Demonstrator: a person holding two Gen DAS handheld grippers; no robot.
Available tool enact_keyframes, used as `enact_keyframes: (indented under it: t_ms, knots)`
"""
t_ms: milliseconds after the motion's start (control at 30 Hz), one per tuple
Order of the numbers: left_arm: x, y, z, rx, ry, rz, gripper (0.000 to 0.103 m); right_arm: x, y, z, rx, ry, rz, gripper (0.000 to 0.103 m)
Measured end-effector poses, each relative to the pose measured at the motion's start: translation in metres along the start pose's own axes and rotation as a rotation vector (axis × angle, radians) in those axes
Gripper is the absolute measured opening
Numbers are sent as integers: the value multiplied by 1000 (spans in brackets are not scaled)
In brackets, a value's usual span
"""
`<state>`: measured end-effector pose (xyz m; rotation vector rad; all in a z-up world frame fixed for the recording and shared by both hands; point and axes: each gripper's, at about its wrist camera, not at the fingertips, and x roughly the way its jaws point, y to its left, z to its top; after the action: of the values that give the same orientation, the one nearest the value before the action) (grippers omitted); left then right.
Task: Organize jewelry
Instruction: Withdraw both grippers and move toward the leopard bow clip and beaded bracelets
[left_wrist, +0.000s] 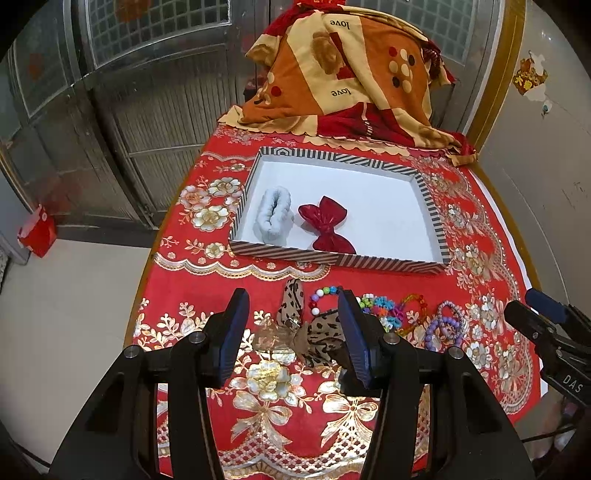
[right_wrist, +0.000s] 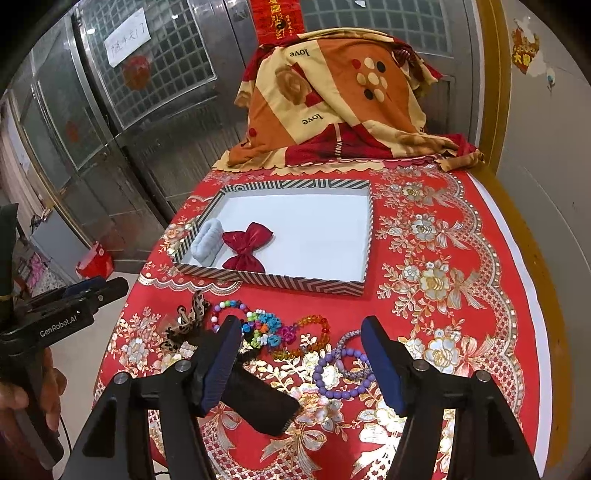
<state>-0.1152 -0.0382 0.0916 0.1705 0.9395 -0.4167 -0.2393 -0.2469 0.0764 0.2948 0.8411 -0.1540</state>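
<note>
Our striped tray (left_wrist: 343, 260) holds a pale scrunchie (left_wrist: 274, 215) and red bow (left_wrist: 327, 228). Before it on the tablecloth (right_wrist: 443, 258): leopard bow (left_wrist: 314, 332), bead bracelets (right_wrist: 341, 373). Our left gripper (left_wrist: 293, 332) and right gripper (right_wrist: 301, 363) hang parted, grasping nothing.

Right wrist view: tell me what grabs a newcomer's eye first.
The striped tray sits mid-table on the red and gold tablecloth, holding a red bow beside a pale blue scrunchie. Nearer, a row of colourful bead bracelets lies before the open right gripper.
</note>
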Motion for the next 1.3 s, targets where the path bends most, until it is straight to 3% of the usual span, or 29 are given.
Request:
enact_keyframes:
  t_ms: [367,567,833,1100,1300]
  knots:
    - [1,6,-2,-25,28,-28,49,1,-5,-2,5,18,-18,65]
    - [11,34,-1,-145,98,-128,49,7,-12,-8,6,47,-19,65]
    - [27,50,-2,-237,171,-175,52,35,-28,-29,7,142,-21,65]
    - [40,42,3,-224,204,-171,53,58,-40,-37,4,201,-19,65]
    - [52,36,11,-210,223,-167,53,66,-30,-26,-30,192,53,65]
